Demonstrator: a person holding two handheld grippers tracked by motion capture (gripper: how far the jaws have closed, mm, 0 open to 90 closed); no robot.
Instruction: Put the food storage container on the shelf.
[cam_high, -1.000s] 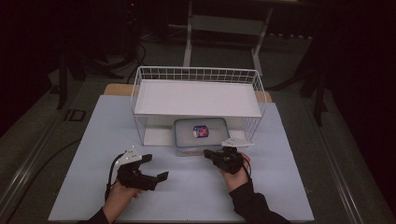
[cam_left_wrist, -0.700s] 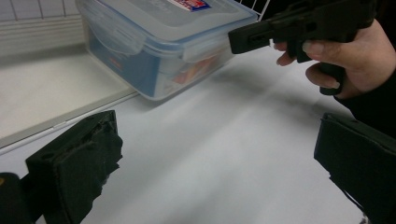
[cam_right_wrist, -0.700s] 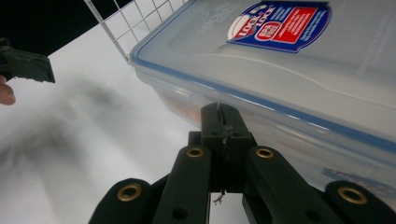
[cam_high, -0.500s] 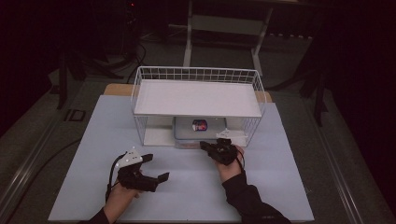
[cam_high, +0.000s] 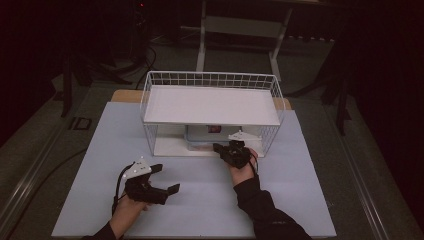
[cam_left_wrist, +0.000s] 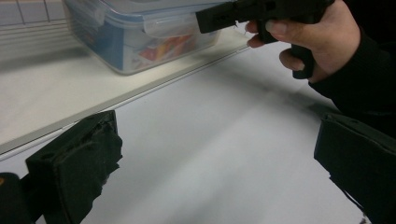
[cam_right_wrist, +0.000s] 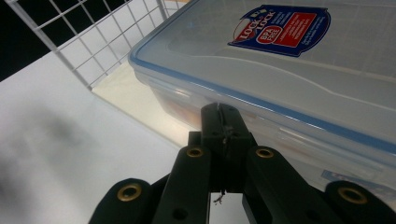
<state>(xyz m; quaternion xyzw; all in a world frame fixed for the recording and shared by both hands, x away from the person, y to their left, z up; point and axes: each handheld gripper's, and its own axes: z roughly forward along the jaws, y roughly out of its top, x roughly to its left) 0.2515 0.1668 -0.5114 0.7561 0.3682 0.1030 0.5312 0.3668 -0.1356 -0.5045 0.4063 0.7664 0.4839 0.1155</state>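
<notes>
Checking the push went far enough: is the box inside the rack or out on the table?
Inside. The box sits on the rack's bottom board under the shelf, its lid on.

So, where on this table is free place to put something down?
The white mat is bare right of the right tongs, and between them and the left tongs. The wire rack's top shelf is bare. Under it, the plastic container crowds the middle.
</notes>
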